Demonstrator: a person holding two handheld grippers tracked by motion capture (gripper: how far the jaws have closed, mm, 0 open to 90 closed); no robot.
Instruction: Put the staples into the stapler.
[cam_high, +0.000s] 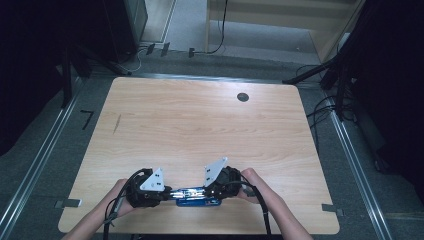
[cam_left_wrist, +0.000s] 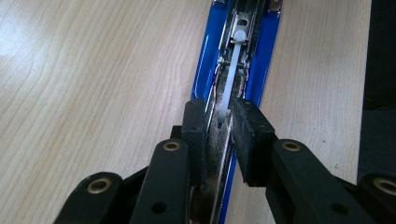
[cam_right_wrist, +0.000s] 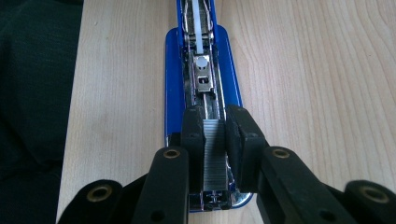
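A blue stapler (cam_high: 195, 196) lies folded open and flat near the table's front edge, between my two grippers. My left gripper (cam_high: 170, 194) comes in from the left. In the left gripper view, the left gripper (cam_left_wrist: 218, 126) is shut on the metal inner rail of the stapler (cam_left_wrist: 205, 70), where a white plastic rod (cam_left_wrist: 231, 70) runs. My right gripper (cam_high: 206, 192) comes in from the right. In the right gripper view, my right gripper (cam_right_wrist: 215, 128) is shut on a strip of staples (cam_right_wrist: 215, 154) that sits in the magazine channel of the stapler (cam_right_wrist: 173, 84).
The wooden table (cam_high: 200, 125) carries a round cable hole (cam_high: 243, 97) at the back right and a dark mark (cam_high: 116, 124) at the left. The stapler lies close to the front edge, with dark floor beyond it. Cables and stands ring the table.
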